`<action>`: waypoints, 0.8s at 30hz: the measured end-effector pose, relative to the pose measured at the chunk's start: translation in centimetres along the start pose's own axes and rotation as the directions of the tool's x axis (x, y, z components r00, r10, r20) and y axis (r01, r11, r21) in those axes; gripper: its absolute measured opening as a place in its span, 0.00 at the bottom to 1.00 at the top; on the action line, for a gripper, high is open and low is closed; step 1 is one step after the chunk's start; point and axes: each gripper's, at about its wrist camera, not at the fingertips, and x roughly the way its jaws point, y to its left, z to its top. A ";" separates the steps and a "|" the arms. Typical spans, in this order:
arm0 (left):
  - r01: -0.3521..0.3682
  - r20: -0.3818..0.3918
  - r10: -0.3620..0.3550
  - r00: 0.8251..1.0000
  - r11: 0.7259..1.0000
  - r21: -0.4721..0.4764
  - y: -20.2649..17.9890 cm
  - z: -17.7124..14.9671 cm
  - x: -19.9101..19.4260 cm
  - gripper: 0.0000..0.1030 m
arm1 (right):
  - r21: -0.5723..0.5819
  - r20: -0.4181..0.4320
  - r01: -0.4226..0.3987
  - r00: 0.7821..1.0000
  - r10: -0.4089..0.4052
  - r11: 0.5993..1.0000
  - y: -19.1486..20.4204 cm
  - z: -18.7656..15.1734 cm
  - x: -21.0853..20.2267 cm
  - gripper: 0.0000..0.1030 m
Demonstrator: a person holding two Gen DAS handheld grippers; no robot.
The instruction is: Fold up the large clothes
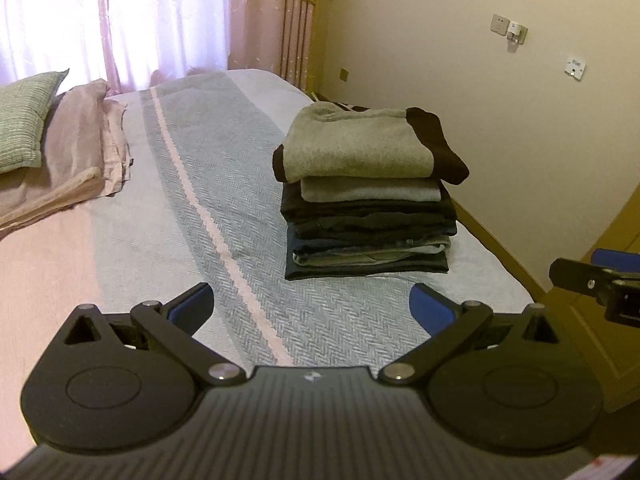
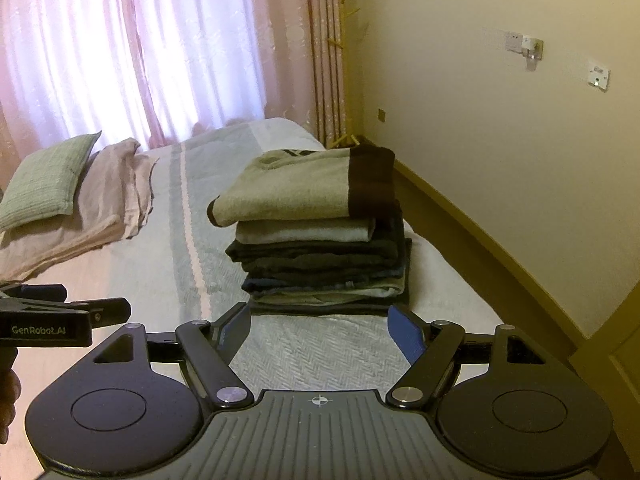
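Observation:
A stack of folded clothes [image 1: 366, 196] [image 2: 316, 232] rests on the bed near its right edge, topped by a grey garment with dark trim [image 1: 360, 144] [image 2: 304, 188]. Darker folded pieces lie beneath it. My left gripper [image 1: 310, 304] hovers open over the striped bedspread, a short way in front of the stack and empty. My right gripper [image 2: 320, 326] is open too, just short of the stack's front, nothing between its blue pads [image 2: 406, 334]. In the left wrist view the right gripper's body [image 1: 600, 284] shows at the right edge; in the right wrist view the left one [image 2: 52, 320] shows at the left edge.
The bed [image 1: 180, 208] [image 2: 132, 272] has a grey and pink striped cover. A green pillow [image 1: 24, 120] [image 2: 48, 182] and folded pink bedding [image 1: 84, 148] [image 2: 108, 192] lie at the far left. Pink curtains hang behind; a cream wall [image 1: 500, 128] with sockets runs along the right.

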 end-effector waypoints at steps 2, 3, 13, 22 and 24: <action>-0.008 0.002 0.008 1.000 1.000 -0.010 -0.4 0.0 -0.1 0.99 | 0.003 -0.001 -0.006 1.000 0.006 1.000 -0.3 0.0 0.0 0.71; -0.010 0.000 0.010 1.000 1.000 -0.016 -0.6 0.1 -0.1 0.99 | 0.002 -0.004 -0.008 1.000 0.008 1.000 -0.5 0.0 0.0 0.71; -0.051 -0.014 0.051 0.999 0.999 -0.017 -2.0 -0.1 0.5 0.99 | -0.006 -0.018 -0.022 1.000 0.022 1.000 -1.6 -0.1 0.0 0.71; -0.054 -0.020 0.053 0.998 0.999 -0.010 -2.6 -0.2 0.6 0.99 | -0.006 -0.021 -0.027 0.999 0.027 1.000 -1.9 0.0 -0.1 0.71; -0.057 -0.022 0.056 0.998 0.998 -0.006 -2.7 -0.2 0.6 0.99 | -0.013 -0.024 -0.025 0.999 0.025 1.000 -1.9 0.1 0.0 0.71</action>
